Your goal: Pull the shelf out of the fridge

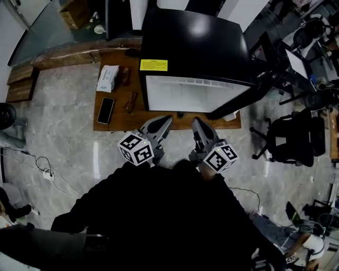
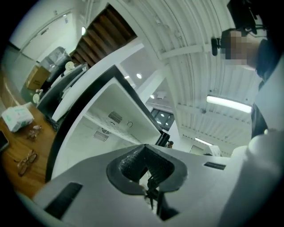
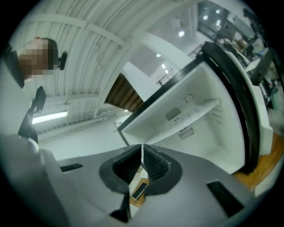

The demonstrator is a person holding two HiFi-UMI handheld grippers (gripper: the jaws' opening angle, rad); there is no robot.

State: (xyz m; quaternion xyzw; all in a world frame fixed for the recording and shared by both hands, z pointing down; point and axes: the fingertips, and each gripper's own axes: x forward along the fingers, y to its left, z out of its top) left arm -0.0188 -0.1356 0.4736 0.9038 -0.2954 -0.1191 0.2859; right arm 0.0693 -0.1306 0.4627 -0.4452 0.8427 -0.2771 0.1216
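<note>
Shelf (image 3: 195, 114) is a thin white panel across the white inside of the fridge (image 1: 193, 39), seated in place; it also shows in the left gripper view (image 2: 113, 129). Fridge is black and stands on the wooden worktop (image 1: 117, 120) with its door (image 1: 241, 100) swung open to the right. Yellow label (image 1: 153, 64) on the fridge top near the front left corner has dark print too small to read. Tissue pack (image 1: 108, 78) has print, also not readable.

Phone (image 1: 106, 110) lies left of the fridge near the worktop's front edge, with glasses (image 1: 131, 101) between phone and fridge. A second pair of glasses (image 1: 125, 75) lies beside the tissue pack.

Left tool (image 1: 165, 120) is clenched with nothing between its jaws, and is held just in front of the fridge opening, apart from it. Right tool (image 1: 195, 122) is likewise clenched and empty, beside the left one. Nothing lies between the tools and the opening.

Office chair (image 1: 291, 140) stands right of the worktop, near the open door. Cable (image 1: 45, 169) runs over the floor at left. Cardboard box (image 1: 74, 11) sits far back left.
</note>
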